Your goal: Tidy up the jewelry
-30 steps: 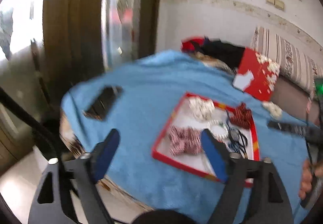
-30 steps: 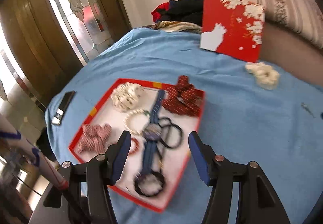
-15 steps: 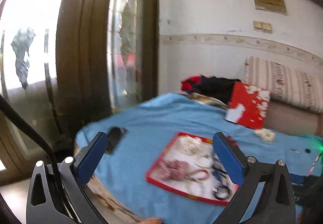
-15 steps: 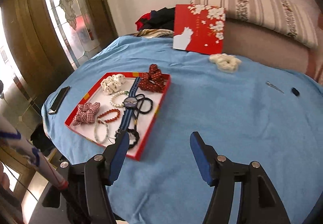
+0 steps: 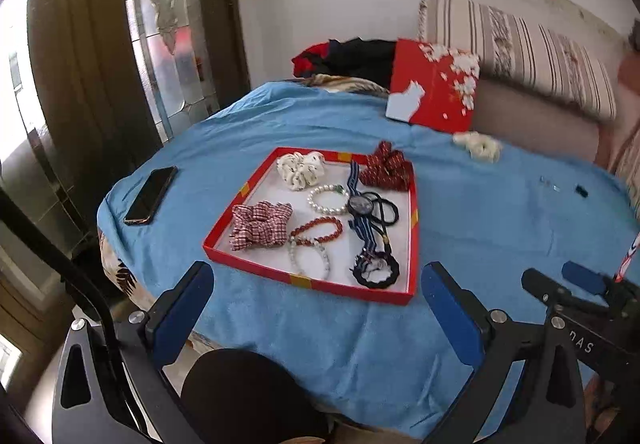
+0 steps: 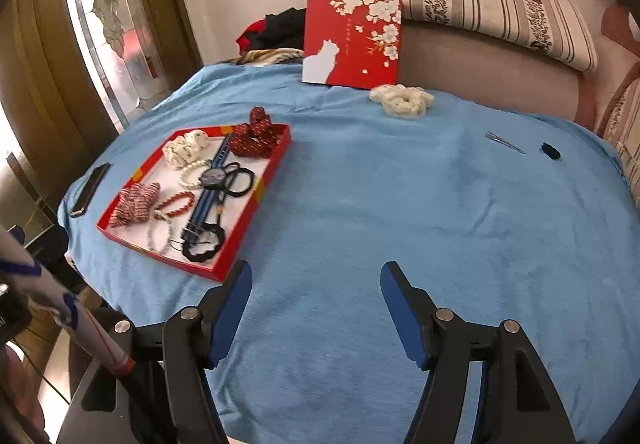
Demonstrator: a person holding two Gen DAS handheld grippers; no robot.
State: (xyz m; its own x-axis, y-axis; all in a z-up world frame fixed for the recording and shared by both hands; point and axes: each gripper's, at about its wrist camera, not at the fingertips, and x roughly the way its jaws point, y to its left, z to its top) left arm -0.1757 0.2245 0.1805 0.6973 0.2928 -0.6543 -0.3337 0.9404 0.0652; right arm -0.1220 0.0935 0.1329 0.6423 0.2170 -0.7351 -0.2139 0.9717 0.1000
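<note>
A shallow red tray (image 5: 412,240) lies on the blue cloth. In it are a white scrunchie (image 5: 302,170), a dark red scrunchie (image 5: 386,166), a plaid scrunchie (image 5: 260,230), a pearl bracelet (image 5: 328,200), a red bead bracelet (image 5: 318,230), a blue-strapped watch (image 5: 360,206) and black hair ties (image 5: 376,270). Another white scrunchie (image 6: 402,100) lies loose on the cloth near the sofa. My left gripper (image 5: 316,276) hovers wide open before the tray's near rim, holding nothing. My right gripper (image 6: 317,270) is over bare cloth right of the tray (image 6: 256,210); its jaws are opening and nothing is between them.
A black phone (image 5: 150,196) lies left of the tray near the table's edge. A red lid with a white cat (image 6: 352,44) leans against the sofa back. A thin metal pin (image 6: 505,142) and a small black item (image 6: 550,151) lie at the far right.
Both grippers have pulled back from the tray, which now looks farther off. The left jaws have spread wider. The right gripper has shifted right, off the tray and over bare cloth.
</note>
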